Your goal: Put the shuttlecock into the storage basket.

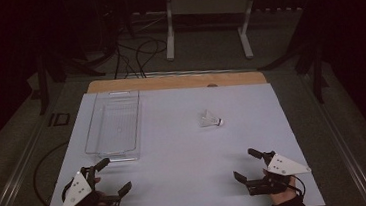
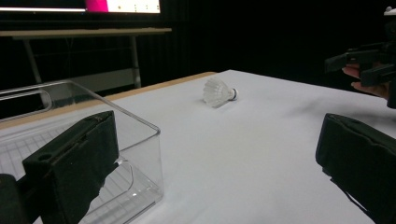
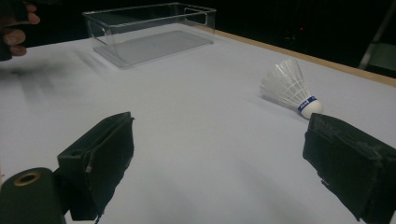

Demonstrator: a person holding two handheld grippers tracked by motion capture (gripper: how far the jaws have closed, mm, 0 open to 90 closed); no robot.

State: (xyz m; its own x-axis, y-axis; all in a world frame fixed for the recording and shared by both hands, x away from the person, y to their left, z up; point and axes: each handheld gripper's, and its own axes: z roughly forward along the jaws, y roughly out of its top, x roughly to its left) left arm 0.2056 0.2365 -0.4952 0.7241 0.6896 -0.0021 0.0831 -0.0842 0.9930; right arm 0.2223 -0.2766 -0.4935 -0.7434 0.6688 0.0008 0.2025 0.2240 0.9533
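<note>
High view: shuttlecock lies on the white table, right of a clear bin; left gripper and right gripper spread, empty. Right gripper view: its blue band's lettering is unreadable.

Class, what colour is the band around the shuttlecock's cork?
Blue, with white lettering, on the shuttlecock; clearest in the right gripper view.

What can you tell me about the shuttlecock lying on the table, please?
The shuttlecock is white, with a translucent, ribbed skirt that looks like plastic or feather, a rounded white cork tip and a blue band with small lettering just behind the tip. It lies on its side on the white table, skirt flaring one way and tip the other. It sits right of the clear bin, apart from it. Nothing touches it but the table.
</note>
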